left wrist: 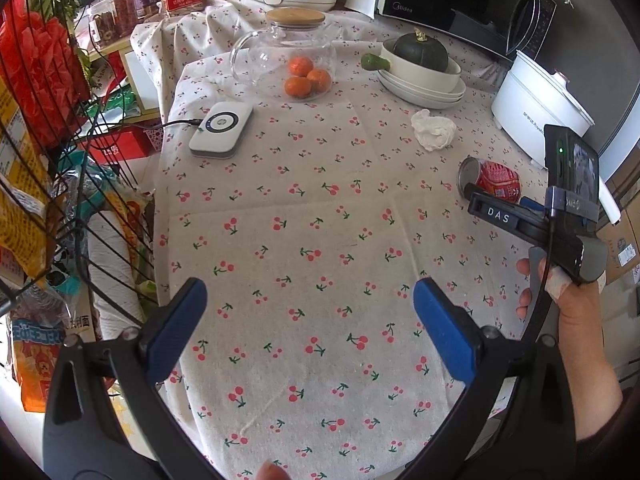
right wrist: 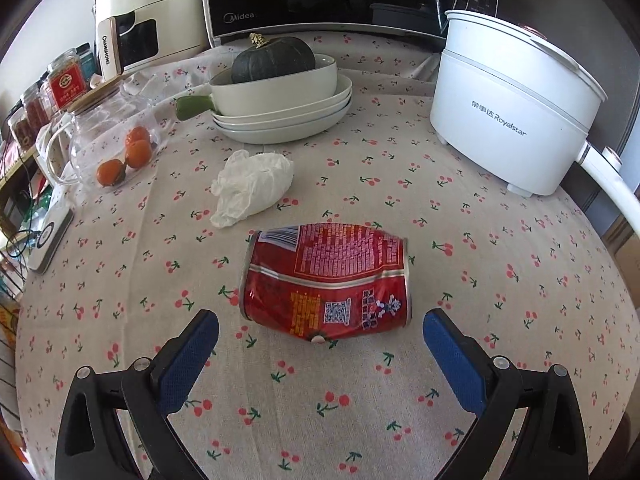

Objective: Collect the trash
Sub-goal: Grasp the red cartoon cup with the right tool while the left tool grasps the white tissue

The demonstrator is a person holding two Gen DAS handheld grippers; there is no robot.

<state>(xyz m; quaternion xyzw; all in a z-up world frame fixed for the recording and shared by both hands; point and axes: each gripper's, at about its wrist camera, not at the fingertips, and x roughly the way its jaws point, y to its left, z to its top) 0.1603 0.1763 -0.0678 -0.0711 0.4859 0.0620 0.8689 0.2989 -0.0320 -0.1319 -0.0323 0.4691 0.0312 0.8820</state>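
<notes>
The right gripper (right wrist: 321, 334) hovers with its jaws spread wide, a dented red can (right wrist: 326, 280) lying on its side just ahead between the fingertips. Beyond the can sits a crumpled tissue (right wrist: 252, 186). The left gripper (left wrist: 310, 306), also spread, holds nothing above the cherry-print tablecloth (left wrist: 312, 240).

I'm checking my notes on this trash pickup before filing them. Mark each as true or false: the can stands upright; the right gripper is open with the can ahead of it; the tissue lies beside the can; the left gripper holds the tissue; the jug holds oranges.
1. The can stands upright. False: it lies on its side, dented.
2. The right gripper is open, the can just ahead of its fingers. True.
3. The tissue lies on the tablecloth beyond the can, apart from it. True.
4. The left gripper holds the tissue. False: it is open and holds nothing.
5. The glass jug holds oranges. True.
</notes>
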